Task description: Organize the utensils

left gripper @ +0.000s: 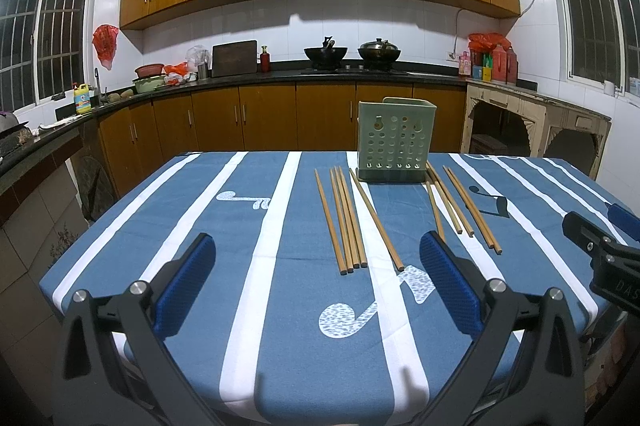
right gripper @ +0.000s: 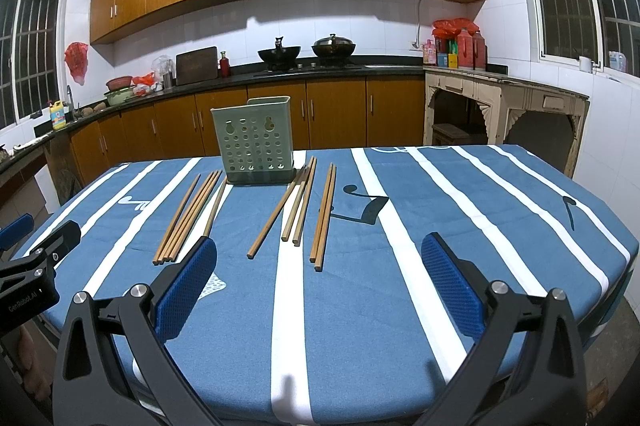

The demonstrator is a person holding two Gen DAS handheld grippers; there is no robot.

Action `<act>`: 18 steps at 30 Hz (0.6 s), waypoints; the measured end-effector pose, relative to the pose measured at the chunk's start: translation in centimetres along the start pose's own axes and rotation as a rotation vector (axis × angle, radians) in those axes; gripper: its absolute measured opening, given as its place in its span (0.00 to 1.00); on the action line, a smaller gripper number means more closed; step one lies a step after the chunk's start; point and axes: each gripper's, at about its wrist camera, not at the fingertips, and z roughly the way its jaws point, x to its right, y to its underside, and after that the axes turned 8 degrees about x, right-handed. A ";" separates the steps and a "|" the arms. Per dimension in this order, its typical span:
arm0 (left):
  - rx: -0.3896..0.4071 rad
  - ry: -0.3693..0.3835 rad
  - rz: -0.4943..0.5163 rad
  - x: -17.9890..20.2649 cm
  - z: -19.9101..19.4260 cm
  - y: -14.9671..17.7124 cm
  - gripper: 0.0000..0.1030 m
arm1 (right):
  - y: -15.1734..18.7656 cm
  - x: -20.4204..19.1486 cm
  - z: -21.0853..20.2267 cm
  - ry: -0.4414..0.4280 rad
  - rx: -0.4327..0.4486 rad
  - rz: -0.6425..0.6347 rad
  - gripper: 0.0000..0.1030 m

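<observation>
Both the left tongs [left gripper: 316, 250] and right tongs [right gripper: 320, 250] hung released over the table [left gripper: 280, 346]; chopsticks [left gripper: 346, 218] lay loose before the green holder [left gripper: 394, 140]; best pinch one pair mid-length, tip upright, then drop it in.

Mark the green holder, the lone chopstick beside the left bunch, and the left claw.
green holder [left gripper: 393, 142], left wrist view, perforated front wall.
lone chopstick [left gripper: 376, 219], left wrist view, mid-shaft.
left claw [left gripper: 316, 246], left wrist view, midway between fingertips.
</observation>
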 end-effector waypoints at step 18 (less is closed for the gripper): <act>-0.003 0.000 0.001 0.0 0.0 0.0 0.96 | 0.1 0.0 0.1 0.000 -0.002 0.002 0.98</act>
